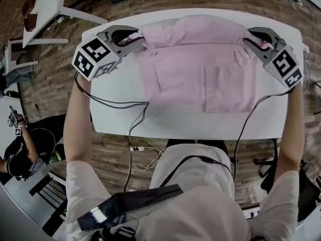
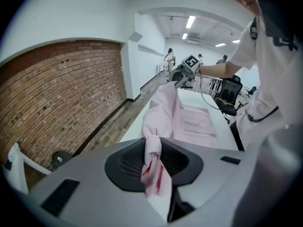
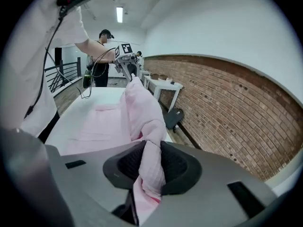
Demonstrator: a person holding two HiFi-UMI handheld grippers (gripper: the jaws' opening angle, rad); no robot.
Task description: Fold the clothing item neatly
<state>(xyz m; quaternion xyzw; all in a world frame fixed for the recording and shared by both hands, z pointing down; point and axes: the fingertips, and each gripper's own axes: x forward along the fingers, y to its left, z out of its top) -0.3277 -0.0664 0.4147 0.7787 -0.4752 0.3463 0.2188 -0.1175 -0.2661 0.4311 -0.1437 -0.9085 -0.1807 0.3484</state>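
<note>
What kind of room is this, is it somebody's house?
Probably a big workroom or lab, not a house: a long brick wall, strip lights on the ceiling, white tables, and another person standing farther back.

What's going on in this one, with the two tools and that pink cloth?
A person stands at a white table with a tool in each hand. The left tool and the right tool are each clamped on a bunched corner of the pink garment, at its far edge. That edge is held up off the table, stretched between the two tools, while the near part lies flat. The lifted edge is not yet laid down as a fold.
</note>
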